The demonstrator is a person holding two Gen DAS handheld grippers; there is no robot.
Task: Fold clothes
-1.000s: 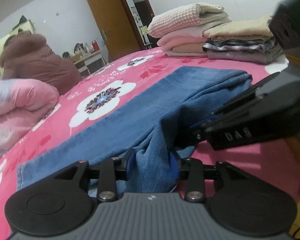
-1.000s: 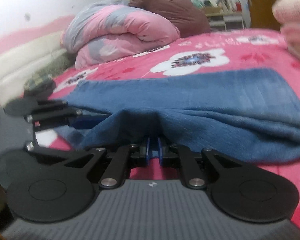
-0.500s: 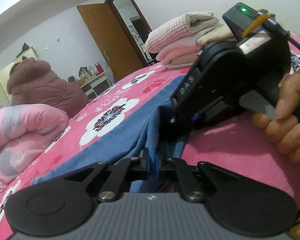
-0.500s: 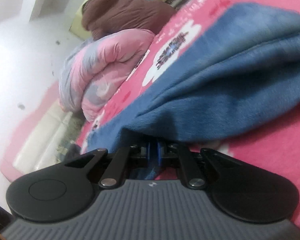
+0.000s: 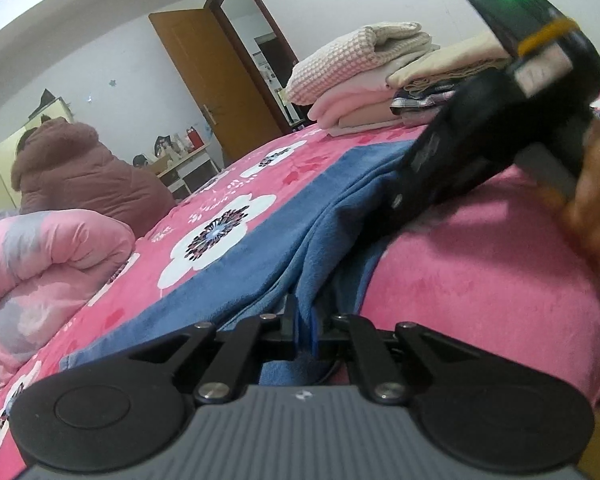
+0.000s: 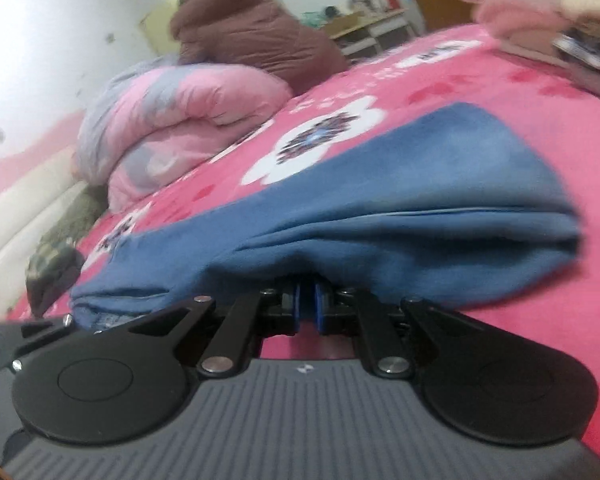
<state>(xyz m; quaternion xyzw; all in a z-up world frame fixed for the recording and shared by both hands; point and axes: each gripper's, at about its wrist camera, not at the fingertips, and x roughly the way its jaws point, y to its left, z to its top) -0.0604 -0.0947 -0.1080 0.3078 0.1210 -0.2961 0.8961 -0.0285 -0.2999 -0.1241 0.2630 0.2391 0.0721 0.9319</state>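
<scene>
Pink bedspread (image 5: 480, 264) bears blue garment (image 5: 284, 216), its near edge pinched (tight) by both claws (image 5: 303, 326) (image 6: 308, 306).

This is a bedroom in a home. A bed (image 5: 480, 264) with a pink flowered cover fills most of both views, with a rolled pink and grey quilt (image 5: 40, 264) and a brown padded coat (image 5: 84, 176) at its far side and a stack of folded clothes (image 5: 364, 80) on it. Beyond stand an open wooden door (image 5: 212, 88), plain white walls and a small cluttered white desk (image 5: 184, 164).
</scene>
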